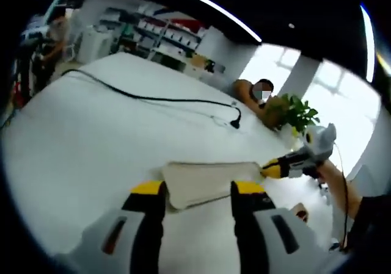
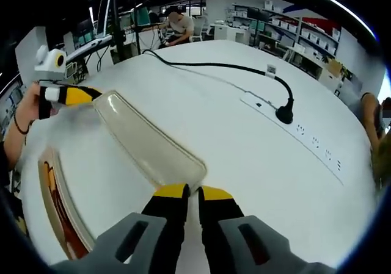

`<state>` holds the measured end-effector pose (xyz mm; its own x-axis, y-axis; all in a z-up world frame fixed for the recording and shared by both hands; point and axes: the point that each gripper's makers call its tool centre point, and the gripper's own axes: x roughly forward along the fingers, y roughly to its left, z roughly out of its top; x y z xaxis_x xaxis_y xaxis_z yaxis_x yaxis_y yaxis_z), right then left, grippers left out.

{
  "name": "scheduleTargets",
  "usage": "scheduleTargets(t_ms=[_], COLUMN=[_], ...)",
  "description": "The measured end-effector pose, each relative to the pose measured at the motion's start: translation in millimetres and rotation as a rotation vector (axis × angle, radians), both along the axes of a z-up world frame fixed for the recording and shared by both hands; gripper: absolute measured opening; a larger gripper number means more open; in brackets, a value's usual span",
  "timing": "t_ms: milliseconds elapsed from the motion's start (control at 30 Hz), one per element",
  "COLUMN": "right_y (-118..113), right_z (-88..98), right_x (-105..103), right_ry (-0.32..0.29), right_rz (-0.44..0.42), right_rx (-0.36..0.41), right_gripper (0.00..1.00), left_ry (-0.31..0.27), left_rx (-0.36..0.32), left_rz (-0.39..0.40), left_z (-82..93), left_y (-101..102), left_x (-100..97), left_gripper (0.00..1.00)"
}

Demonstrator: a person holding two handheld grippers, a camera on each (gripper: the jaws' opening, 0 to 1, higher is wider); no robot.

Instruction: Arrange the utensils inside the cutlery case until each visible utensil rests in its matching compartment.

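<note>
A long pale translucent lid (image 2: pixel 143 141) hangs slightly above the white table (image 2: pixel 244 158), spanning between both grippers. My right gripper (image 2: pixel 192 193) is shut on its near end, jaws almost touching. In the left gripper view the same lid (image 1: pixel 208 181) runs from between my own fingers to the right gripper (image 1: pixel 272 169), which pinches its far corner. My left gripper (image 1: pixel 197 190) stands open, jaws wide, with the lid's end lying between them. From the right gripper view the left gripper (image 2: pixel 82 94) sits at the lid's far end. The cutlery case (image 2: pixel 56 210), brown inside, lies at the lower left; its contents are unclear.
A black cable (image 2: pixel 214 66) crosses the table to a plug (image 2: pixel 285 112) on a white power strip (image 2: pixel 305 133). A green plant (image 1: pixel 297 112) stands at the table's far edge beside a seated person (image 1: pixel 256 94). Another person (image 2: pixel 180 22) sits beyond the table.
</note>
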<state>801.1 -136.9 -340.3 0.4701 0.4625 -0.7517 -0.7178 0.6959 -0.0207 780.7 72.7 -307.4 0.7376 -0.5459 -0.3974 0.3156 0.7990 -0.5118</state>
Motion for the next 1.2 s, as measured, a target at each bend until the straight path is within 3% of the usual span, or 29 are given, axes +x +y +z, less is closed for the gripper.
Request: scheduleTargets(t_ms=[233, 500, 567, 600, 667, 800, 1200], right_y=[-0.6, -1.4, -1.9, -2.3, -3.5, -3.9, -4.8], right_z=[0.7, 0.9, 1.0, 1.1, 1.6, 2.9, 4.8], right_x=[-1.7, -4.6, -4.8, -4.9, -5.4, -5.1, -6.7], right_ry=[-0.013, -0.019, -0.018, -0.017, -0.019, -0.028, -0.032], right_rz=[0.025, 0.014, 0.007, 0.001, 0.000, 0.022, 0.019], right_rx=[-0.002, 0.043, 0.052, 0.056, 0.057, 0.070, 0.096], right_gripper=[0.05, 0.05, 0.05, 0.05, 0.05, 0.05, 0.04], left_ry=[0.030, 0.048, 0.045, 0.036, 0.029, 0.079, 0.082], left_rx=[-0.130, -0.180, -0.207, -0.219, -0.235, -0.324, -0.358], left_rz=[0.048, 0.051, 0.063, 0.080, 0.057, 0.000, -0.088], left_z=[8.1, 15.1, 17.9, 21.7, 29.2, 35.8, 48.8], left_y=[-2.2, -3.8, -0.8, 1.3, -0.5, -18.1, -56.4], left_x=[-2.0, -5.9, -6.4, -6.4, -9.4, -16.9, -25.8], left_gripper=[0.42, 0.41, 0.37, 0.30, 0.24, 0.25, 0.20])
